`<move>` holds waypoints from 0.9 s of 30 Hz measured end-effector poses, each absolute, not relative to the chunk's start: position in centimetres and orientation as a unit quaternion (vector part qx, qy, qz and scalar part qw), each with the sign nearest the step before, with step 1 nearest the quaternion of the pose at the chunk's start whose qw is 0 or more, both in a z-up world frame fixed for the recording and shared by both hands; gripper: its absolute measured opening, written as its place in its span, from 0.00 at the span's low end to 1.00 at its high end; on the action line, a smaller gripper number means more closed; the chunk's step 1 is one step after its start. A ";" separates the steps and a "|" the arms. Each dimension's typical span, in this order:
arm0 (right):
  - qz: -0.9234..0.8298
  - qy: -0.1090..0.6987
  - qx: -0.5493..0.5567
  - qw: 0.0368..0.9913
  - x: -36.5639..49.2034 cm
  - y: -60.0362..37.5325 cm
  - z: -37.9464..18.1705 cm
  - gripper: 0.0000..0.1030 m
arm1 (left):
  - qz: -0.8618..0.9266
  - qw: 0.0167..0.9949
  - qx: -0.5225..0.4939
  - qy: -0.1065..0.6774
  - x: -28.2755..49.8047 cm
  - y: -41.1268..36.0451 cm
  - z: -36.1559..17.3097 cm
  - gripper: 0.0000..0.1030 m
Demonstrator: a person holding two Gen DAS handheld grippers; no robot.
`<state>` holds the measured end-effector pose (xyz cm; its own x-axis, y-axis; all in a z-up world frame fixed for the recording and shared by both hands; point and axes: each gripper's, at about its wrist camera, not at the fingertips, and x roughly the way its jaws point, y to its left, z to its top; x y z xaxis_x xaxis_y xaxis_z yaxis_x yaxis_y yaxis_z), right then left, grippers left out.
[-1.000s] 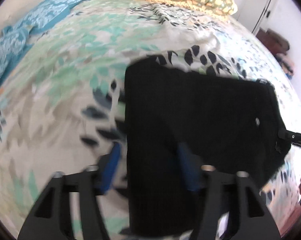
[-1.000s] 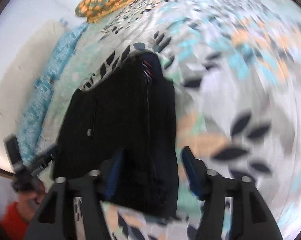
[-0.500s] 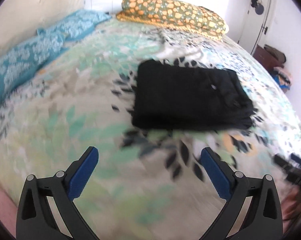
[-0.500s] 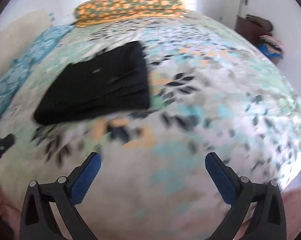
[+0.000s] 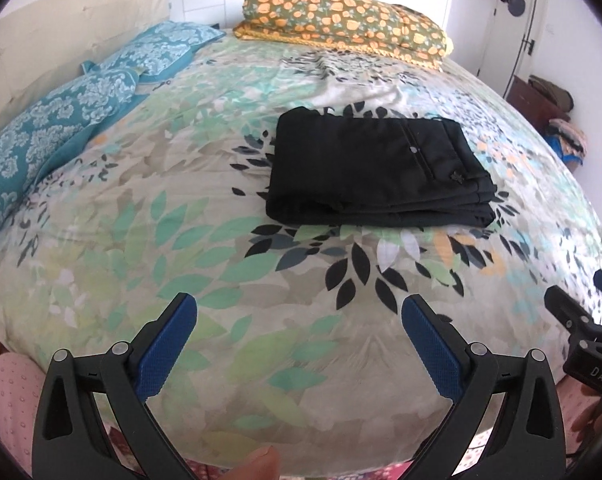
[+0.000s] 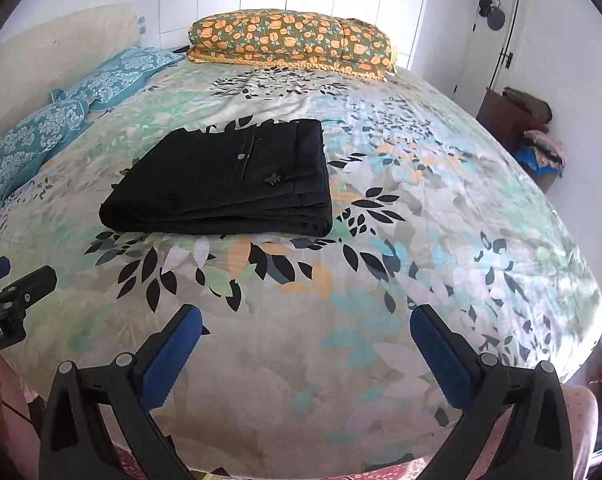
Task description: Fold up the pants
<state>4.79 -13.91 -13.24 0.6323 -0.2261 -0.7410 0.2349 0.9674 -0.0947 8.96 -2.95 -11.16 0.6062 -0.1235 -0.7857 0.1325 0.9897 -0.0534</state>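
The black pants (image 5: pixel 377 172) lie folded into a flat rectangular stack on the leaf-print bedspread (image 5: pixel 205 208), with the back pocket and button facing up. They also show in the right wrist view (image 6: pixel 229 184). My left gripper (image 5: pixel 299 312) is open and empty, held back over the bed's near edge, well short of the pants. My right gripper (image 6: pixel 307 322) is open and empty too, also back at the near edge. The right gripper's body shows at the far right of the left wrist view (image 5: pixel 585 336).
An orange-flowered folded quilt (image 5: pixel 345 20) lies at the far end of the bed. Teal patterned pillows (image 5: pixel 61 116) and a cream headboard (image 5: pixel 61 36) are on the left. A dark cabinet with piled clothes (image 6: pixel 529 124) and a white door (image 6: pixel 489 28) stand at the right.
Both grippers have let go of the pants, opened wide and pulled back to the near edge of the bed. The pants stay folded in the middle.
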 end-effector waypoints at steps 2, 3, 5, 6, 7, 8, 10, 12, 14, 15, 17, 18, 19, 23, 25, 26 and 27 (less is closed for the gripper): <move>-0.127 0.410 0.005 0.903 4.6 -14.0 -13.3 1.00 | -0.070 0.899 0.002 0.433 8.8 -2.8 -10.9 0.99; -0.127 0.410 0.007 0.903 4.6 -14.1 -13.4 1.00 | -0.068 0.901 0.002 0.429 8.7 -2.7 -10.7 0.99; -0.127 0.408 0.009 0.904 4.5 -14.2 -13.3 1.00 | -0.057 0.908 0.010 0.414 8.5 -2.7 -10.1 0.99; -0.127 0.407 0.009 0.905 4.4 -14.3 -13.3 1.00 | -0.050 0.912 0.016 0.406 8.3 -2.8 -9.8 0.99; -0.126 0.405 0.008 0.906 4.4 -14.2 -13.2 1.00 | -0.041 0.917 0.022 0.395 8.2 -2.8 -9.4 0.99; -0.125 0.401 0.008 0.907 4.3 -14.2 -13.0 1.00 | -0.027 0.923 0.029 0.382 8.0 -2.8 -8.8 0.99; -0.124 0.397 0.005 0.910 4.2 -14.1 -12.8 1.00 | -0.021 0.929 0.033 0.368 7.9 -2.6 -8.1 0.99; -0.122 0.392 0.000 0.912 4.1 -13.9 -12.5 1.00 | -0.029 0.931 0.026 0.363 8.0 -2.4 -7.6 0.99; -0.120 0.391 -0.001 0.913 4.1 -13.9 -12.3 1.00 | -0.040 0.930 0.017 0.365 8.1 -2.3 -7.2 0.99; -0.120 0.392 -0.001 0.912 4.1 -13.9 -12.3 1.00 | -0.045 0.930 0.014 0.366 8.1 -2.4 -7.1 0.99; -0.121 0.394 -0.004 0.911 4.1 -13.9 -12.3 1.00 | -0.054 0.930 0.020 0.364 7.9 -2.8 -7.0 0.99; -0.122 0.396 -0.008 0.910 4.2 -13.8 -12.3 1.00 | -0.056 0.930 0.026 0.364 7.7 -3.1 -7.1 0.99; -0.123 0.397 -0.011 0.909 4.2 -13.8 -12.3 1.00 | -0.059 0.929 0.039 0.364 7.6 -3.6 -7.2 0.99; -0.126 0.400 -0.021 0.908 4.1 -13.7 -12.0 1.00 | -0.071 0.928 0.071 0.360 6.8 -4.9 -7.0 1.00; -0.132 0.394 -0.019 0.909 3.9 -13.9 -11.6 1.00 | -0.075 0.928 0.069 0.358 6.7 -4.9 -6.7 0.99; -0.134 0.391 -0.017 0.910 3.8 -14.0 -11.4 1.00 | -0.074 0.929 0.072 0.356 6.6 -5.0 -6.5 0.99; -0.135 0.390 -0.017 0.911 3.8 -14.0 -11.3 1.00 | -0.072 0.929 0.076 0.354 6.6 -5.0 -6.3 0.99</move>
<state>3.78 -14.03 -11.26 0.6598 -0.2591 -0.7054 0.2331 0.9630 -0.1357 6.64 -5.03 -6.30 0.7386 -0.0810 -0.6693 0.1883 0.9780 0.0894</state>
